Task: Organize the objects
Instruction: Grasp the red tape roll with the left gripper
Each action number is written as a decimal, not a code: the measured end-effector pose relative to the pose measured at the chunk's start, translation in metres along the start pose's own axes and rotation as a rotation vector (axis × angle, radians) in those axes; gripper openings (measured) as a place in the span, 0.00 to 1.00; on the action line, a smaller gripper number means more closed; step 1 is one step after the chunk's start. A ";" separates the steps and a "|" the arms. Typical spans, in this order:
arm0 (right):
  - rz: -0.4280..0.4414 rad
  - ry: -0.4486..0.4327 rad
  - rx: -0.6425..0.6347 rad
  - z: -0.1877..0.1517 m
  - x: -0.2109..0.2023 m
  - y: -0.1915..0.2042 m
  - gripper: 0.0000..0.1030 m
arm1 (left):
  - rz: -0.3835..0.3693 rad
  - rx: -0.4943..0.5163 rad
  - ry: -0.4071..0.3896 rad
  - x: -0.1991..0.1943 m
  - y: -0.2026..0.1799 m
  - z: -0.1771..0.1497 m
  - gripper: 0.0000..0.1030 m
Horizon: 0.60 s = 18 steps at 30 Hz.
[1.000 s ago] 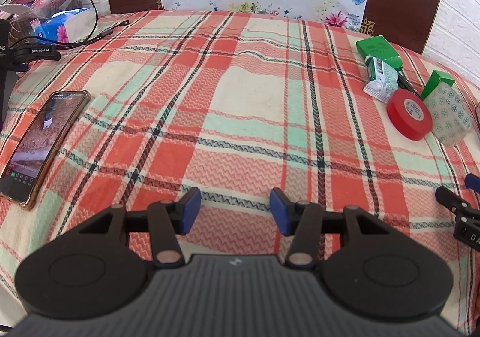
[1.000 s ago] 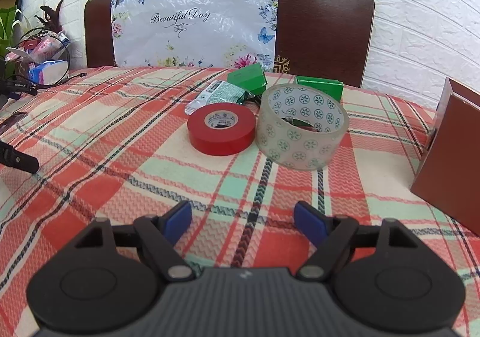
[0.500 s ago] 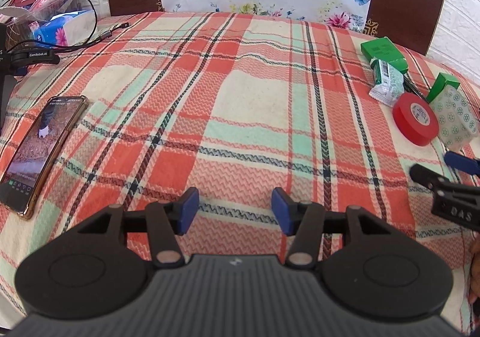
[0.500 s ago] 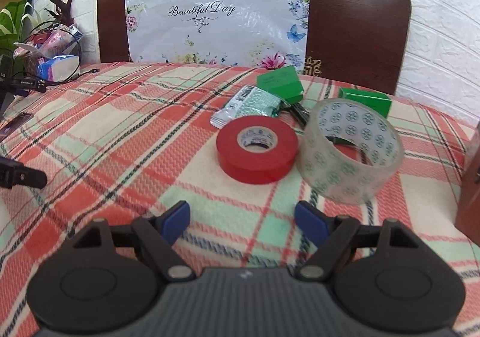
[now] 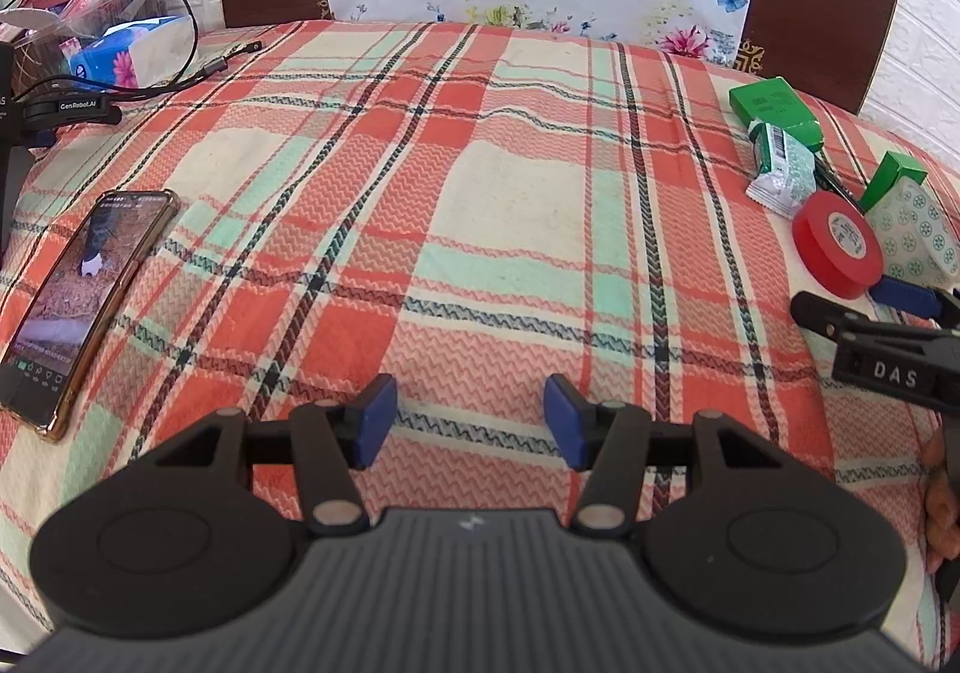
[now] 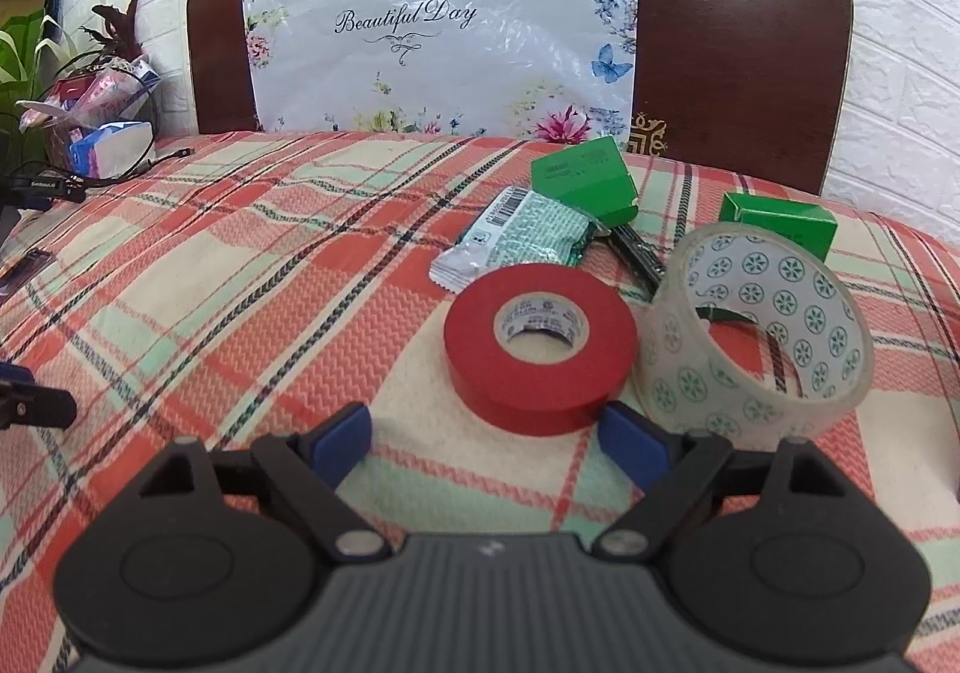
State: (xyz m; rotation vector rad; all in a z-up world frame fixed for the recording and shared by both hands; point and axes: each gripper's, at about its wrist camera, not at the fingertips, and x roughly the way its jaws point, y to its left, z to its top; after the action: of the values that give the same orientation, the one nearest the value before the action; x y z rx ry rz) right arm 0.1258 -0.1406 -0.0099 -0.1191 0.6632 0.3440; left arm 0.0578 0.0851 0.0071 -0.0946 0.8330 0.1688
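Fingers (image 6: 630, 445) of the right gripper (image 6: 486, 442) are opening, empty, nearer the red tape roll (image 6: 540, 343) than before; left gripper (image 5: 470, 421) stays released.

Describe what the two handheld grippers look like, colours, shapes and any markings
Both the left gripper and the right gripper are matte black, with a ribbed body, two round discs, angled linkage arms with silver pivot pins, and blue fingertip pads. Seen from the side, the right gripper's housing reads "DAS".

black item (image 6: 639, 253) largely hidden under the green box (image 6: 585, 181); phone (image 6: 24, 268) cut off at left edge
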 end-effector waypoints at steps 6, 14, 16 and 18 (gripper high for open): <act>0.003 0.004 0.011 0.009 0.012 -0.002 0.91 | 0.000 0.002 0.000 0.001 0.000 0.001 0.55; -0.003 -0.028 -0.001 0.014 0.017 0.003 0.74 | -0.029 -0.007 0.017 0.002 0.000 0.006 0.55; -0.003 -0.030 -0.002 0.013 0.015 0.003 0.73 | -0.071 -0.001 0.026 0.001 -0.006 0.010 0.55; 0.000 -0.027 -0.003 0.010 0.010 0.004 0.73 | -0.129 0.013 0.032 -0.001 -0.016 0.015 0.55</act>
State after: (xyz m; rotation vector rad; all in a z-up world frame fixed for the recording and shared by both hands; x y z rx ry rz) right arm 0.1376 -0.1323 -0.0076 -0.1174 0.6360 0.3461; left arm 0.0715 0.0712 0.0180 -0.1387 0.8574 0.0408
